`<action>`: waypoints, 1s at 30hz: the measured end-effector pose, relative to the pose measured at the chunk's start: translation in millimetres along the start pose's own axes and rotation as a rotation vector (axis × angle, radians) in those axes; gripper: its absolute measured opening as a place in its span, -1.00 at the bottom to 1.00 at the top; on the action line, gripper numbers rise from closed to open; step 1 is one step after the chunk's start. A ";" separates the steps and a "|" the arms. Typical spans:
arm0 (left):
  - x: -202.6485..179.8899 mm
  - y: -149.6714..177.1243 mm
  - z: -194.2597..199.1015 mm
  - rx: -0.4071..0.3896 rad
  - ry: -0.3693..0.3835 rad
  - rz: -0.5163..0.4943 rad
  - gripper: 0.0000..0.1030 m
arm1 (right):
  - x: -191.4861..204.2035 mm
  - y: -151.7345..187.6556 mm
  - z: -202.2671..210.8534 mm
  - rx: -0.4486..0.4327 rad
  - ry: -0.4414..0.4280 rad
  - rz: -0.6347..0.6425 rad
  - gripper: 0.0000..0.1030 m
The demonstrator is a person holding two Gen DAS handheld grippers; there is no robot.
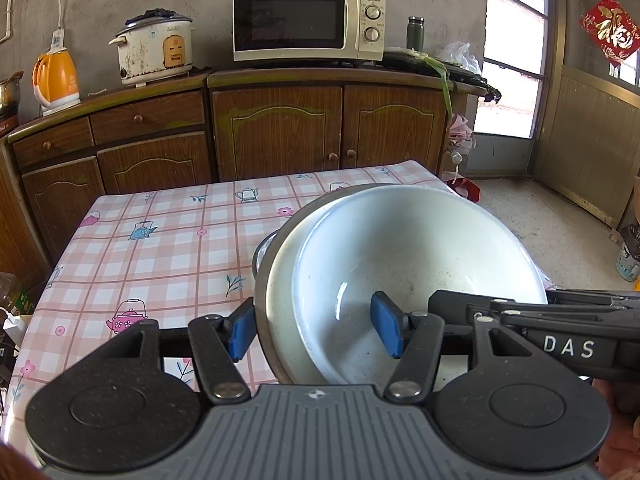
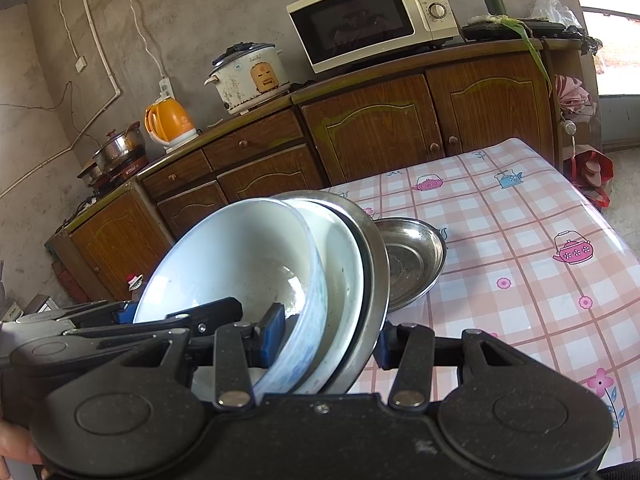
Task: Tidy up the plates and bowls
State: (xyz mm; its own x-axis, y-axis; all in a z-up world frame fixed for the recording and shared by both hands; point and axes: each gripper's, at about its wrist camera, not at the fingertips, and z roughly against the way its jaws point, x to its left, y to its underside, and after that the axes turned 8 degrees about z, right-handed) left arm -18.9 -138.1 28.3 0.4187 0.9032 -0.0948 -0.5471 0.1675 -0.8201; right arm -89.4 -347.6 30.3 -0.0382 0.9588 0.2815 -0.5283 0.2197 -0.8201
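A tilted stack of nested bowls is held above the table between both grippers. The inner white bowl (image 1: 400, 256) (image 2: 240, 260) sits in a second white bowl (image 2: 340, 256), which sits in a steel bowl (image 2: 374, 256). My left gripper (image 1: 313, 331) is shut on the stack's rim, one blue pad (image 1: 386, 330) inside the white bowl, the other outside the steel wall. My right gripper (image 2: 328, 340) clamps the opposite rim the same way. A separate shallow steel dish (image 2: 412, 264) rests on the table just behind the stack.
The table wears a pink checked cloth (image 1: 160, 248) (image 2: 520, 240) with teapot prints. Behind it stands a wooden cabinet (image 1: 280, 128) with a microwave (image 1: 308, 20), a rice cooker (image 1: 154, 50) and an orange kettle (image 1: 56, 76). A doorway (image 1: 512, 80) is at the right.
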 end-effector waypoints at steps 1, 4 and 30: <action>-0.1 0.0 0.0 0.000 0.000 0.000 0.17 | 0.0 0.2 0.0 0.000 0.000 -0.001 0.05; -0.1 0.2 0.0 0.000 0.000 0.000 0.17 | 0.1 0.4 0.0 0.000 0.000 0.001 0.05; -4.9 -11.7 -2.3 -0.034 0.008 -0.010 0.18 | -5.4 -16.4 -3.8 -0.038 0.008 0.016 0.05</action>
State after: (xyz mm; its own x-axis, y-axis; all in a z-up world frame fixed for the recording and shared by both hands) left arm -12.9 -145.4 37.1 0.4303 0.8981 -0.0907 -0.5175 0.1632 -0.8400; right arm -77.4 -355.8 40.4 -0.0394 0.9637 0.2640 -0.4950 0.2106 -0.8430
